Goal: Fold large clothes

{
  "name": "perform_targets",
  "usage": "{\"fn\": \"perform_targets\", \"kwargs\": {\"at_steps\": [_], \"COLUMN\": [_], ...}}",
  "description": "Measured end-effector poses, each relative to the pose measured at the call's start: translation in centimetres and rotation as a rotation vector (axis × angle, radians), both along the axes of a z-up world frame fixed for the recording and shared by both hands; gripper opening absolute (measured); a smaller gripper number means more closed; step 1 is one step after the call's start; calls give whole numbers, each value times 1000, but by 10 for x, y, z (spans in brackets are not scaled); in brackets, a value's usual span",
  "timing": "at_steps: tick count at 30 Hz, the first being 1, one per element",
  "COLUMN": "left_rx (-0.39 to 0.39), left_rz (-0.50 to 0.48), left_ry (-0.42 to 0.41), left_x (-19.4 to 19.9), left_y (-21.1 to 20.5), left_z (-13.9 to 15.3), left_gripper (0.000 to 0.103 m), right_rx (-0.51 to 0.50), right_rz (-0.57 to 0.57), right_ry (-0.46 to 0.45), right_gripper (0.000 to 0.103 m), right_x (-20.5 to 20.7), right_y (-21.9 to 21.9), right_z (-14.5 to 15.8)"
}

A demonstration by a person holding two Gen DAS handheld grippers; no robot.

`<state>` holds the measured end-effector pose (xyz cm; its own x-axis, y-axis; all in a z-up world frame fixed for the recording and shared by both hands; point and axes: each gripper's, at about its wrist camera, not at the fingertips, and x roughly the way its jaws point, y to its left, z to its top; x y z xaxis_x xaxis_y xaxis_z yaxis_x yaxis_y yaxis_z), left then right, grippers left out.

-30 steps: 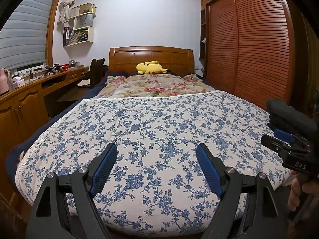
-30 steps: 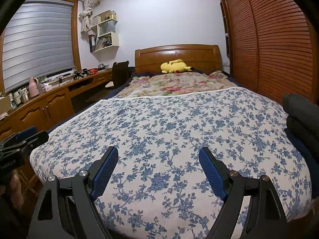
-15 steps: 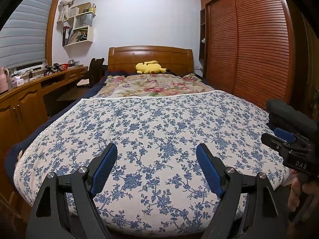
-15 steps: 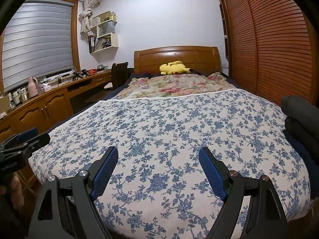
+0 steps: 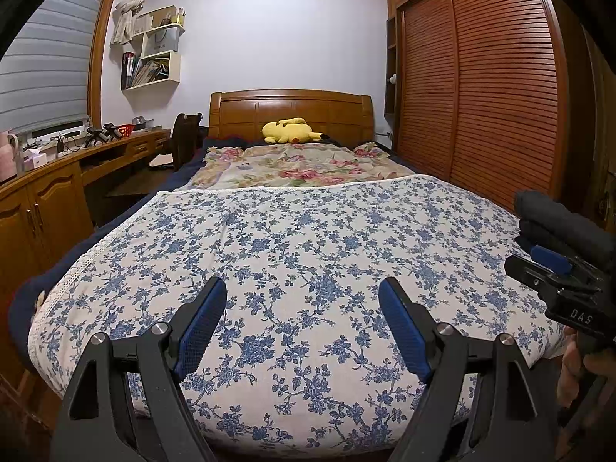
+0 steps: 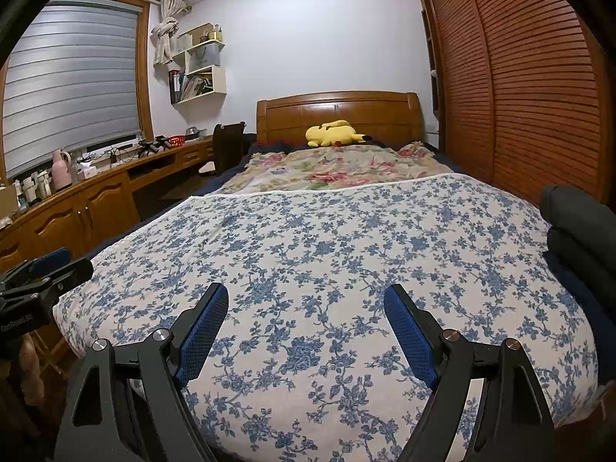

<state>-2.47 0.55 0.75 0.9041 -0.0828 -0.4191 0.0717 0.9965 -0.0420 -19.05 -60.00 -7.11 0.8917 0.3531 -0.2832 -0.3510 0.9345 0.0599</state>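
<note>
Both of my tools hang spread and empty above the blue-flowered white bedspread point(image 5: 308, 238): the left gripper point(image 5: 302, 325) and the right gripper point(image 6: 306, 327). The stack of dark grey folded clothes point(image 6: 577, 223) sits at the bed's right edge, rolls running toward the headboard, nearer my right.

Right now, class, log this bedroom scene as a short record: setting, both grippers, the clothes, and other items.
Setting: bed with blue floral bedspread
Left gripper: open, empty, above the bedspread's near end
Right gripper: open, empty, above the bedspread's near end
Clothes: dark folded stack at the bed's right edge
Headboard end: yellow plush toy on a pink floral blanket
Right side: louvred wardrobe doors
</note>
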Motion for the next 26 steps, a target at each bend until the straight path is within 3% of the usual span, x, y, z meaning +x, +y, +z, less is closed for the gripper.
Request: {"fn": "perform_targets", "kwargs": {"at_steps": [26], "left_rx": [-1], "left_rz": [-2], "left_ry": [-6], "left_x": [-4], "left_y": [-3], "left_z": [1], "left_gripper": [82], "right_rx": [10], "right_rz": [8], "right_ry": [-3], "right_gripper": [84], "right_x": [3], "right_y": [-7], "right_z": [-1]}}
